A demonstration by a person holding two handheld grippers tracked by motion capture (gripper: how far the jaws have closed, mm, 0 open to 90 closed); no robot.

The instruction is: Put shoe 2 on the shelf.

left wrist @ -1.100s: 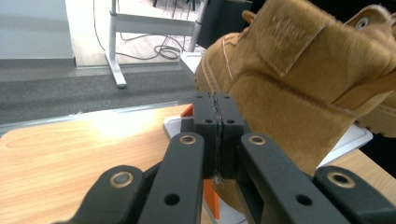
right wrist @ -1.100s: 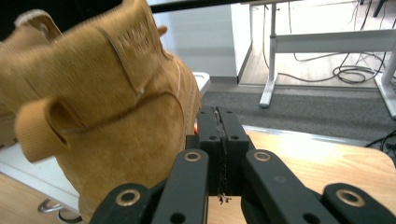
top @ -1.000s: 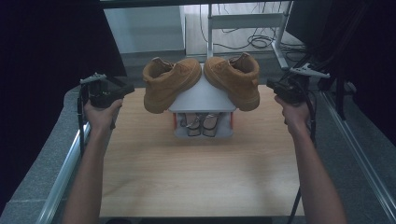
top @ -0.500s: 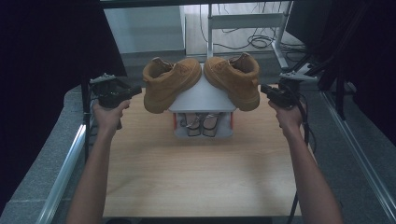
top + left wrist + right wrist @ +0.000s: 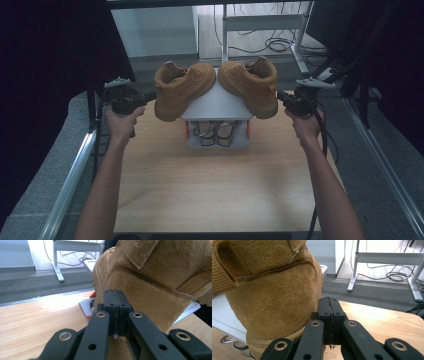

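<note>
Moved: since a second ago my left gripper [image 5: 150, 95] has slid inward toward the heel of the left boot [image 5: 182, 89]; my right gripper [image 5: 280, 95] has hardly shifted.
Table [image 5: 210, 190]: light wood, bare on my near side; my forearms come in over it from below.
Left gripper: I hold it level, jaws pressed together with nothing between them; in the left gripper view the tips [image 5: 117, 298] sit just at the suede heel, and I cannot tell whether they touch it.
Right gripper: also level, jaws pressed together and empty; in the right gripper view the tips [image 5: 329, 306] stand just beside the heel of the right boot [image 5: 250, 85].
Stand [image 5: 217, 105]: white, mid-table, with metal clips [image 5: 212, 135] in its lower front.
Boots: tan suede pair resting tilted on the stand's sloped top, toes meeting at the peak, heels hanging outward toward my grippers.
Beyond: grey floor, a white desk frame [image 5: 260, 22] and loose cables [image 5: 280, 45].
</note>
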